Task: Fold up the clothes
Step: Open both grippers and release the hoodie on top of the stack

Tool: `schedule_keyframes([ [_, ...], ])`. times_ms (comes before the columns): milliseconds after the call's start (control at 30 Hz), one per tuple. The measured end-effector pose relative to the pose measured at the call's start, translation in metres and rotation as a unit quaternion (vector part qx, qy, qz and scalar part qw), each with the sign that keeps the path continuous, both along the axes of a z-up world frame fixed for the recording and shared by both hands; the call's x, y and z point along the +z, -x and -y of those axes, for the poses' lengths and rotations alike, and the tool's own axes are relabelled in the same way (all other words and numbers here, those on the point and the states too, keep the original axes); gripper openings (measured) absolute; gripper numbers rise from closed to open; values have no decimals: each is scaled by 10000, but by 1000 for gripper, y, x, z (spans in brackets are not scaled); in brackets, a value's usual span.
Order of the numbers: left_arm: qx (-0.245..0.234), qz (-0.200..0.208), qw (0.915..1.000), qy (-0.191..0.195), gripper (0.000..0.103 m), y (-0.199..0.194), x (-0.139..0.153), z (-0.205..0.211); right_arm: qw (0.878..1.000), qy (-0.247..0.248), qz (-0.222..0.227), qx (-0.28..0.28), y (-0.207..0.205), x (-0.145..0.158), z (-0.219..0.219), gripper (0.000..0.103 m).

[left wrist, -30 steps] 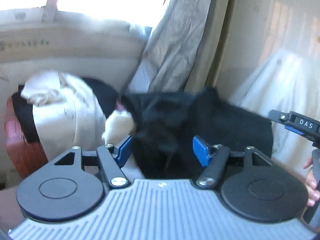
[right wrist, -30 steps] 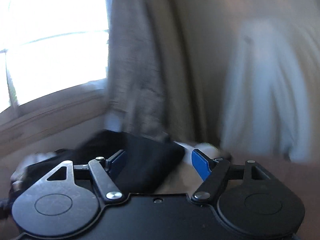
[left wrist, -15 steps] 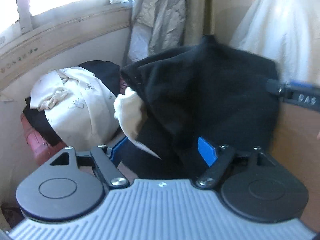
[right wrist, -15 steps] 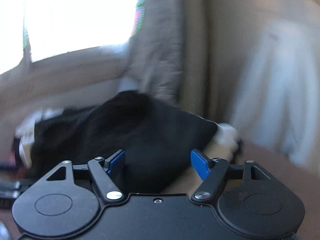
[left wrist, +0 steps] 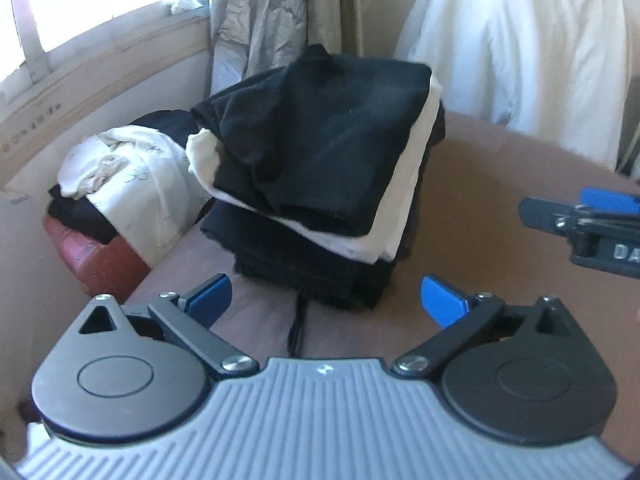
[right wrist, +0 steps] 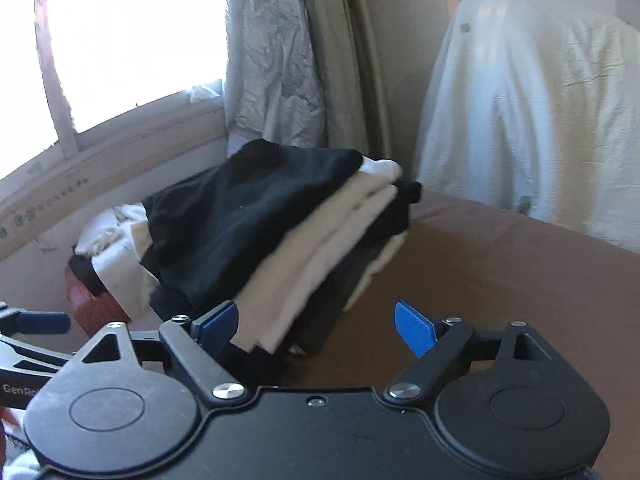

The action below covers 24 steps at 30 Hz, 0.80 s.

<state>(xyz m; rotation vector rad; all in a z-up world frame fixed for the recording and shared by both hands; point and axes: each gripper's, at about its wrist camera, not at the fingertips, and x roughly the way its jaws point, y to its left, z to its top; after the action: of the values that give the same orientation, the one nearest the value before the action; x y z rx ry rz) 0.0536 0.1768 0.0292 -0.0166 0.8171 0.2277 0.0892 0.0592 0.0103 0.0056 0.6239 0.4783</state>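
Note:
A stack of folded clothes stands on the brown table (left wrist: 500, 200). A folded black garment (left wrist: 320, 132) lies on top, over a white one (left wrist: 404, 184) and dark ones below. The stack also shows in the right wrist view (right wrist: 256, 224), with white layers (right wrist: 320, 256) under the black top. My left gripper (left wrist: 326, 304) is open and empty, just in front of the stack. My right gripper (right wrist: 316, 324) is open and empty, close to the stack's near corner; it shows at the right edge of the left wrist view (left wrist: 588, 216).
A pile of unfolded white and black clothes (left wrist: 128, 176) lies on a red-brown stool (left wrist: 100, 256) left of the table. A window sill (left wrist: 100, 64) and curtains (left wrist: 272, 12) are behind. A white-draped object (left wrist: 520, 40) stands at the back right.
The black garment went from bunched up close to both grippers to lying folded on the stack. Both grippers have pulled back from it and stand open.

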Motion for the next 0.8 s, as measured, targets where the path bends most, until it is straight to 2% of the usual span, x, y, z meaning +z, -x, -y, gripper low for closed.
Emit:
schedule_keyframes([
  [100, 50, -139, 9996, -232, 103, -3, 4, 10, 9999, -6, -131, -25, 7, 4, 4, 92],
  [333, 63, 17, 10000, 13, 103, -6, 8, 11, 9999, -33, -119, -118, 15, 5, 14, 94],
  [567, -118, 73, 9998, -111, 103, -3, 4, 25, 9996, 92, 84, -254, 29, -1, 23, 94],
  [700, -219, 35, 9994, -248, 103, -2, 4, 32, 9992, -81, 5, -395, 32, -6, 34, 94],
  [800, -244, 29, 9993, -274, 103, -2, 4, 36, 9991, -23, -43, -416, 32, -9, 36, 94],
])
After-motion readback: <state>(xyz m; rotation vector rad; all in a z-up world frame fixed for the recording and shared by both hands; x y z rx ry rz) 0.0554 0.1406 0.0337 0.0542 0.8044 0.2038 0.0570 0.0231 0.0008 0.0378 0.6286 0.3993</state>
